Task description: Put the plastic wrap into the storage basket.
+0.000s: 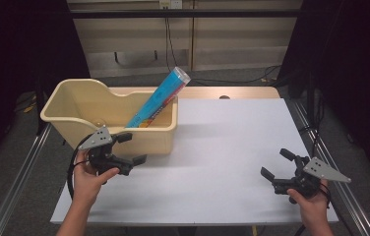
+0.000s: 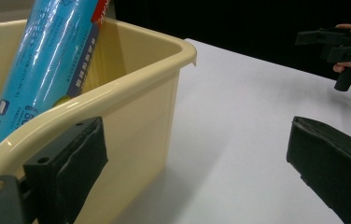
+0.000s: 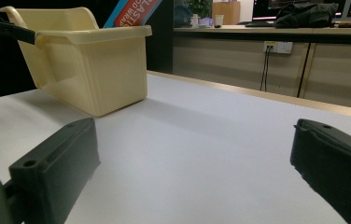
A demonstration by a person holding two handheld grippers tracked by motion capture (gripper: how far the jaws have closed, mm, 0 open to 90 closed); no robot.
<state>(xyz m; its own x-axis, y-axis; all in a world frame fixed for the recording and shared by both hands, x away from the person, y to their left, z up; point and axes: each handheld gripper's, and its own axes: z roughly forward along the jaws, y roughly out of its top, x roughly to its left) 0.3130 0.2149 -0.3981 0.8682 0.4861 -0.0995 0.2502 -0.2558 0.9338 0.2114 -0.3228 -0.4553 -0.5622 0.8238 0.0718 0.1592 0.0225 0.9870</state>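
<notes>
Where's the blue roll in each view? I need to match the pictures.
High view: the blue roll leans in the bin, its top over the far right rim.
Left gripper view: the roll is upper left, inside the bin, close behind the near rim.
Right gripper view: its red-labelled end pokes above the bin at top left.
Shared landmark: the cream bin.

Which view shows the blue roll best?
The high view: the whole blue roll leans in the bin, top past the rim. The left gripper view shows its lower part close up; the right gripper view shows its red-labelled top.
</notes>
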